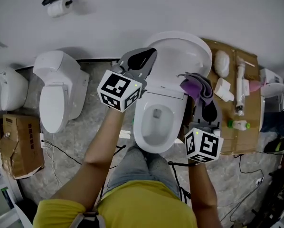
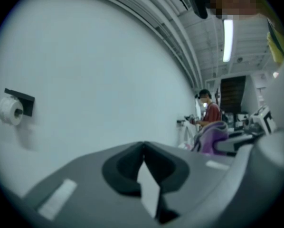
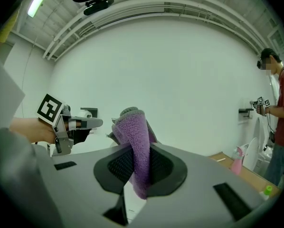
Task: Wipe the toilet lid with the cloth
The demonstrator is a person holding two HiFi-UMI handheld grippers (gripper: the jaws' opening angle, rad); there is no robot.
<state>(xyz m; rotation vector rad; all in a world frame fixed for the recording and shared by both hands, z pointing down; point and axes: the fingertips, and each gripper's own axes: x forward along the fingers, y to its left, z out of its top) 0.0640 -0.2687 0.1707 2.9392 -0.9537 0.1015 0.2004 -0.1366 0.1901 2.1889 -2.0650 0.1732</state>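
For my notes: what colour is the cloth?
The cloth is purple, grey-edged; best in the right gripper view.

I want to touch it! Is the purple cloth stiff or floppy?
Probably floppy: the cloth folds over and hangs limp where the right gripper pinches it. Its fuzzy surface suggests it is soft, light and not slippery.
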